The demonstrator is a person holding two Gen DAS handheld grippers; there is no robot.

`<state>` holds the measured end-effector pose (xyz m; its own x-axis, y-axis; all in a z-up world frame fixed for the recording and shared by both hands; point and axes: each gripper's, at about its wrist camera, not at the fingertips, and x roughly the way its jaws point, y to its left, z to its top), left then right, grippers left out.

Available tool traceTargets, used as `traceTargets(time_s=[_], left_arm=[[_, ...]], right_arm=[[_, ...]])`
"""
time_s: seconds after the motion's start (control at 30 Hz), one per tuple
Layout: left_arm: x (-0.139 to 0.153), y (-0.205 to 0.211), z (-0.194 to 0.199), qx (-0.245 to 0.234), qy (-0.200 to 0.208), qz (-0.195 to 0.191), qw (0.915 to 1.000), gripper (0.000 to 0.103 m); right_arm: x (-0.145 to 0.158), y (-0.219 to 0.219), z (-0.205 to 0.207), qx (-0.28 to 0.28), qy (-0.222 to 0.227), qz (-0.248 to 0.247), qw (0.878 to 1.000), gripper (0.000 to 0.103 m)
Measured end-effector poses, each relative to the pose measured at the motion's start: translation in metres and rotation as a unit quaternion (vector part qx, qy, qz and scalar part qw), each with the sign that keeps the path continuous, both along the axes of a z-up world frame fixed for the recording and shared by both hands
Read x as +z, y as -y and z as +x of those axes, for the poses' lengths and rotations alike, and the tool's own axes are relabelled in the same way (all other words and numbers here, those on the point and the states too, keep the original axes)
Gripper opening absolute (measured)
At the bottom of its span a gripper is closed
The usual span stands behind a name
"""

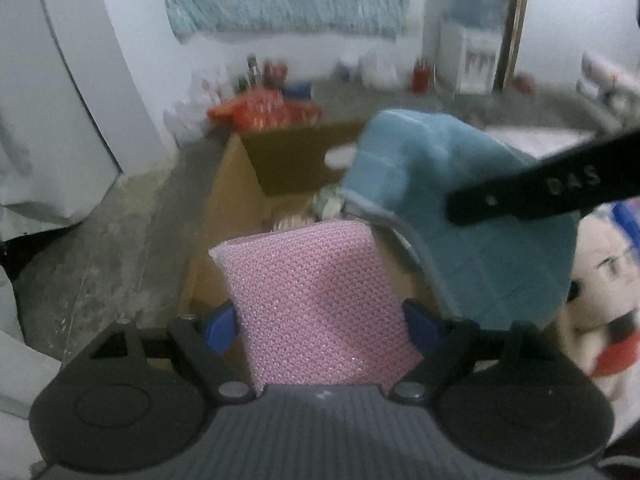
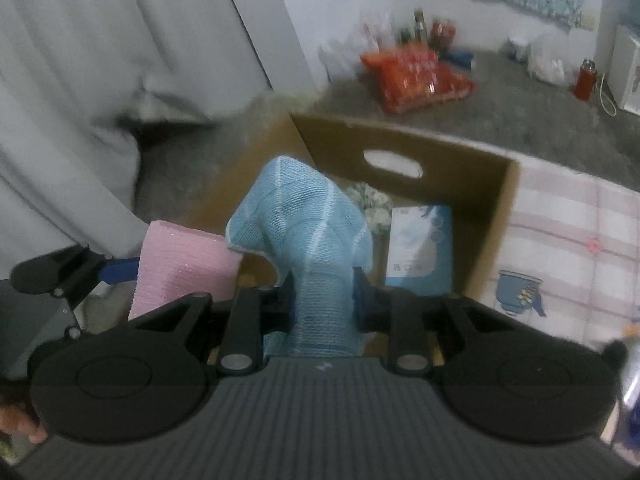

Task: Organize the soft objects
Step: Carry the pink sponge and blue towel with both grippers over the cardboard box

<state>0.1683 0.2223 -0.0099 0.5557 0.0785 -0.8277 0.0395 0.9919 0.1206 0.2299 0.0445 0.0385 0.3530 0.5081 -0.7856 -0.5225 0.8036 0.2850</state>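
Note:
My left gripper (image 1: 320, 322) is shut on a pink mesh sponge (image 1: 316, 300), its blue pads pressing both sides. The sponge hangs over the near edge of an open cardboard box (image 1: 224, 184). My right gripper (image 2: 322, 300) is shut on a bunched light-blue cloth (image 2: 304, 216), which stands up above the same cardboard box (image 2: 492, 208). In the left wrist view the blue cloth (image 1: 448, 208) hangs at the right, under the right gripper's black finger (image 1: 540, 192). In the right wrist view the pink sponge (image 2: 180, 276) shows at the left beside the cloth.
Inside the box lie a blue-and-white packet (image 2: 420, 248) and a floral item (image 2: 372, 200). A white plush toy (image 1: 600, 288) sits right of the box. An orange snack bag (image 2: 416, 76) and bottles (image 2: 420, 28) lie on the grey floor behind. A checked blanket (image 2: 572, 232) lies right.

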Motion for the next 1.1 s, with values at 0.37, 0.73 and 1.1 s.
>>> traceTargets(time_s=[0.37, 0.73, 1.1], left_arm=[[-0.060, -0.008, 0.055, -0.050, -0.087, 0.061, 0.9931, 0.088], [-0.069, -0.003, 0.067, -0.049, -0.105, 0.083, 0.9898, 0.094], [-0.058, -0.012, 0.072, -0.026, -0.089, 0.067, 0.9934, 0.095]], right_arm=[[-0.067, -0.049, 0.045, -0.025, -0.093, -0.057, 0.994, 0.026], [-0.101, -0.049, 0.060, -0.048, -0.145, -0.045, 0.987, 0.031], [-0.111, -0.041, 0.061, -0.075, -0.167, -0.035, 0.982, 0.031]])
